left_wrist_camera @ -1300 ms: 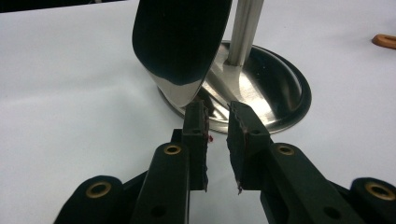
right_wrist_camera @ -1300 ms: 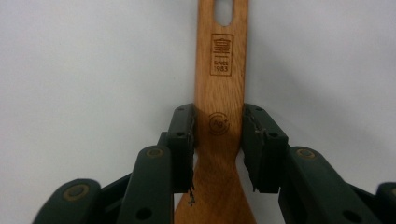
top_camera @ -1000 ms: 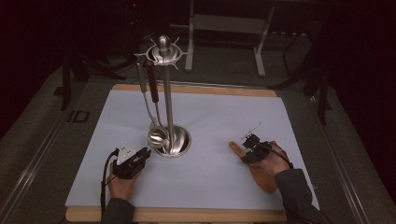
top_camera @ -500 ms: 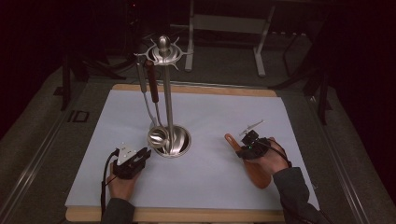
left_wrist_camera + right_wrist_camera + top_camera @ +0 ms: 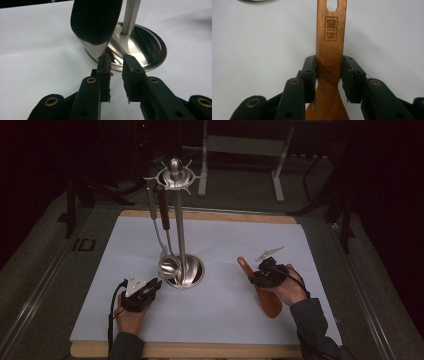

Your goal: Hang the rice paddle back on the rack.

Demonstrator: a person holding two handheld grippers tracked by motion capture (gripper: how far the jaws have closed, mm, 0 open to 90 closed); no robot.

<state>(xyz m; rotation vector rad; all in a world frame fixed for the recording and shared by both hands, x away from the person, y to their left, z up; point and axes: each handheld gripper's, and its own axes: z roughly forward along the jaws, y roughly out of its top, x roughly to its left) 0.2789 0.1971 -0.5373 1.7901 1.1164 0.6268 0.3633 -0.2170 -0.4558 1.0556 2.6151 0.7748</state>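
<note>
1. Your right gripper (image 5: 256,276) holds a wooden spatula (image 5: 265,296) at the right side of the table (image 5: 225,320). In the right gripper view, the jaws press on both edges of the spatula's handle (image 5: 330,50), just above where it widens into the blade.
2. The handle bears a stamped mark reading "since 1983" and has a hanging hole near its end. In the high view, that end points away from you and toward the stand, and the blade lies under your right hand (image 5: 285,290).
3. Your left gripper (image 5: 150,287) sits on the white table cover, just beside the round base of a metal utensil stand (image 5: 185,270). Its jaws are parted with nothing between them, and their tips lie close to the rim of the base (image 5: 140,50).
4. A metal ladle (image 5: 169,266) hangs from the stand's top, its bowl low over the base. In the left gripper view, the bowl (image 5: 96,22) hangs just beyond the jaw tips.
5. A second utensil with a dark handle (image 5: 162,210) hangs beside the ladle.
</note>
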